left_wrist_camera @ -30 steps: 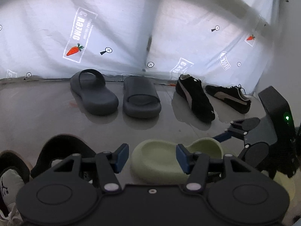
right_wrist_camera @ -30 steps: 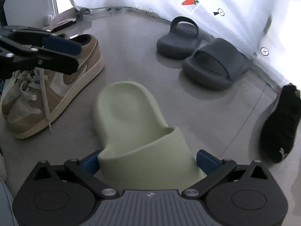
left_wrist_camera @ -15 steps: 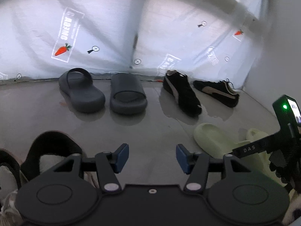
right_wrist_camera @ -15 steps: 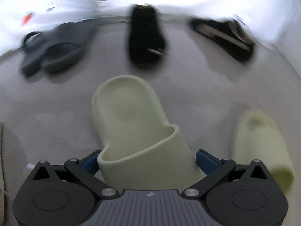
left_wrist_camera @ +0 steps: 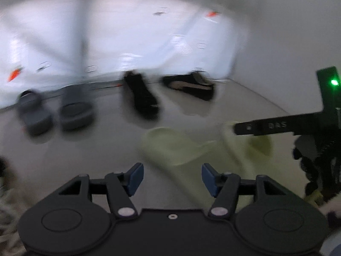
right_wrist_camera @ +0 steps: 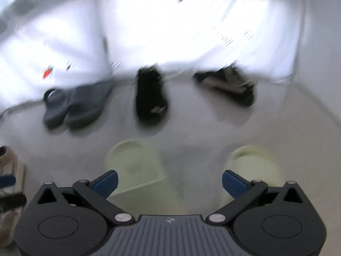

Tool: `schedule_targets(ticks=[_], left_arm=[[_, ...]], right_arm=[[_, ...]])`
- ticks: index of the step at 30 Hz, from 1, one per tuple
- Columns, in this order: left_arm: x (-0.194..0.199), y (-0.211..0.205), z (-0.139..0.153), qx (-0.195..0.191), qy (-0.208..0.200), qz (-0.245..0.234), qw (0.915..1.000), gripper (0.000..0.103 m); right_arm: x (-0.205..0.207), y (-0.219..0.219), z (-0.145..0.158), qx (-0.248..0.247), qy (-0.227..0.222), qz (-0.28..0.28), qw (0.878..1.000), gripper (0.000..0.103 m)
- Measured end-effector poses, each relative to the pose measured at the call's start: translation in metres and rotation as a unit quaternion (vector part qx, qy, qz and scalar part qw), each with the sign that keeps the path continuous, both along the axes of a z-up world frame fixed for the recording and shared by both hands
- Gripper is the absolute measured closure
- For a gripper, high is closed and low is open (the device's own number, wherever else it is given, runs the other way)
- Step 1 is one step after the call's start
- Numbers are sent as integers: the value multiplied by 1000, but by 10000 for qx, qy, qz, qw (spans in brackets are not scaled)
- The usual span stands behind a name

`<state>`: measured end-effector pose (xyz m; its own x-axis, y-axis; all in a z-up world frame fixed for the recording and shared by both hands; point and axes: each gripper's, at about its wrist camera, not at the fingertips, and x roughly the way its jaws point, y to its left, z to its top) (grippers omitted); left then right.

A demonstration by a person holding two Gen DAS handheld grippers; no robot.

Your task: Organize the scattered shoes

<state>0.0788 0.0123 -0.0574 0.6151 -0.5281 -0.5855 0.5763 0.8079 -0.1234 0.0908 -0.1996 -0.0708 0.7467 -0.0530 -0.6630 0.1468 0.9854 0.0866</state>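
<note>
Bare grey floor (right_wrist_camera: 191, 132) lies open between the pale green slide (right_wrist_camera: 136, 166) and the shoes lined along the white sheet: grey slides (right_wrist_camera: 72, 104), black sneakers (right_wrist_camera: 151, 93). Motion blur smears everything, and a tan sneaker (right_wrist_camera: 8, 170) is cut off left of the slide. The right gripper (right_wrist_camera: 169, 183) stands wide apart, empty, the slide just beyond its left pad, its mate (right_wrist_camera: 253, 162) to the right; the left gripper (left_wrist_camera: 171, 178) is opening, holding nothing, with the slide (left_wrist_camera: 170, 147) just ahead.

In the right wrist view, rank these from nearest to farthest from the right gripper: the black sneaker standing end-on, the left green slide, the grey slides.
1. left green slide: just ahead of the open right gripper, by its left finger.
2. black sneaker: farther back, centre.
3. grey slides: back left, by the wall; nearly level with the sneaker, so this order is a close call.
</note>
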Motion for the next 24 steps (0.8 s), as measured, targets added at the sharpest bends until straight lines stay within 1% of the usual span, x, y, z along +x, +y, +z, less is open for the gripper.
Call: schedule_targets(ticks=[1,2,4,5,6,7,9,10,12,14,17,18,19,20,21,22,24], left_arm=[[-3,-19,0,18,-49,-184,9998,41],[-5,-33,0,25,-75,-312,9995,41],[-8,-62,-2,27,-92,-553,9984,41],[-9,-79,-5,30,-83,-671,9977,41],[-9,-101,-9,113,-83,-766,9970,41],[-9,-111,-11,174,-92,-793,9967,41],[-4,-139,-16,492,-194,-793,9954,41],[-1,-154,-19,669,-250,-792,9943,41],[7,-179,-26,888,-310,-736,9928,41],[21,-206,-38,1107,-231,-599,9918,41],[35,-223,-50,1209,-58,-472,9915,43],[39,-227,-53,1221,-16,-426,9916,45],[43,-231,-57,1201,13,-350,9922,53],[47,-234,-59,1141,53,-300,9930,64],[50,-235,-61,1120,73,-281,9933,82],[54,-237,-61,1104,95,-209,9936,89],[61,-236,-61,941,245,-249,9950,89]], right_arm=[[-2,-8,0,61,-2,-36,10000,0],[-10,-29,-2,254,31,-138,9996,0],[-19,-54,-5,397,87,-224,9989,0],[-20,-59,-5,404,96,-230,9989,0],[-25,-71,-5,370,113,-218,9990,0],[-30,-83,-5,269,122,-192,9994,0],[-34,-94,-4,87,99,-138,9998,0],[-37,-102,-4,45,77,-123,9999,0],[-41,-122,-7,45,75,-129,9999,0],[-40,-137,-8,124,94,-187,9997,0],[-34,-157,-10,195,80,-184,9996,0],[-32,-162,-11,191,82,-140,9997,0],[-32,-165,-11,186,84,-102,9997,0],[-31,-168,-12,169,84,-46,9998,0],[-29,-171,-14,139,75,11,9999,0],[-29,-174,-14,123,65,43,9999,0],[-26,-183,-15,108,44,82,9999,0]])
